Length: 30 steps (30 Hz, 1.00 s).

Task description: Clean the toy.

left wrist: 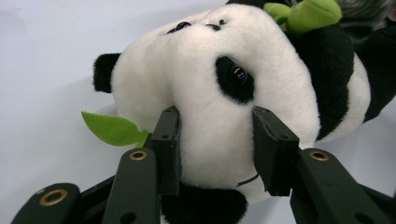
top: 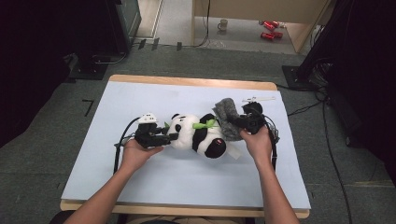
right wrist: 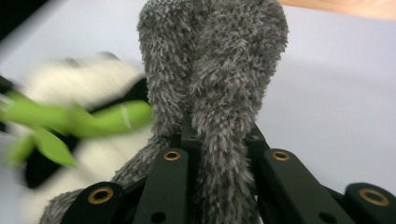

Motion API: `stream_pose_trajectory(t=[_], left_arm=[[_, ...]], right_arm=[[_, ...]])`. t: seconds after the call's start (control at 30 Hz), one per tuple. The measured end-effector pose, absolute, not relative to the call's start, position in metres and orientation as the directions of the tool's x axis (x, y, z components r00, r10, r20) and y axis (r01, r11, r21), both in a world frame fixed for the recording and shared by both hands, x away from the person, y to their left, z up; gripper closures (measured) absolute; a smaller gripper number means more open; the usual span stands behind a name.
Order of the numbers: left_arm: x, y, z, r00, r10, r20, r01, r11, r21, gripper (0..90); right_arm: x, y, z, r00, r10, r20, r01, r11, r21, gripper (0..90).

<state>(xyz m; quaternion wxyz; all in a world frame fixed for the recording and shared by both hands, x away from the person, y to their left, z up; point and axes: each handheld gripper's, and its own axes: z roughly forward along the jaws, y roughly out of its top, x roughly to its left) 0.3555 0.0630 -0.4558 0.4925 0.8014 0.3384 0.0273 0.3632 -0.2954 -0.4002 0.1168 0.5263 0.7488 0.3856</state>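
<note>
so, left gripper clamped on the plush panda's white head, lying mid surface. right gripper pinched shut on a fuzzy grey cloth, seemingly draped against the panda's far end, blurry there.

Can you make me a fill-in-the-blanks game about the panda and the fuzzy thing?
1. The left claw squeezes the toy panda by its ____.
2. The right claw is pinching a fuzzy ____ cloth.
3. The leaves on the panda are coloured ____.
4. The panda lies on a pale blue sheet that covers the ____.

Missing words: head; grey; green; table
</note>
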Motion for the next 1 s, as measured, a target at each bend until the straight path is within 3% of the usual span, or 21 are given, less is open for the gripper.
stream_pose_trajectory(t=[0.17, 0.4, 0.7, 0.83, 1.0], left_arm=[[0.356, 0.064, -0.456, 0.771, 0.566, -0.291, 0.516, -0.288, 0.807, 57.6], [0.359, 0.064, -0.455, 0.771, 0.562, -0.3, 0.523, -0.29, 0.801, 57.5], [0.365, 0.064, -0.454, 0.764, 0.56, -0.32, 0.541, -0.287, 0.791, 57.4], [0.366, 0.064, -0.453, 0.768, 0.554, -0.323, 0.543, -0.294, 0.787, 57.4], [0.367, 0.064, -0.453, 0.768, 0.552, -0.325, 0.544, -0.295, 0.786, 57.3]], right_arm=[[0.361, -0.307, -0.403, -0.36, 0.907, 0.217, 0.721, 0.123, 0.681, 78.9], [0.357, -0.319, -0.419, -0.306, 0.902, 0.305, 0.759, 0.037, 0.65, 79.1], [0.355, -0.311, -0.449, -0.269, 0.904, 0.333, 0.826, 0.039, 0.562, 79.2], [0.355, -0.319, -0.449, -0.269, 0.906, 0.327, 0.848, 0.062, 0.526, 78.7], [0.35, -0.342, -0.431, -0.237, 0.905, 0.354, 0.817, -0.011, 0.576, 78.6]])
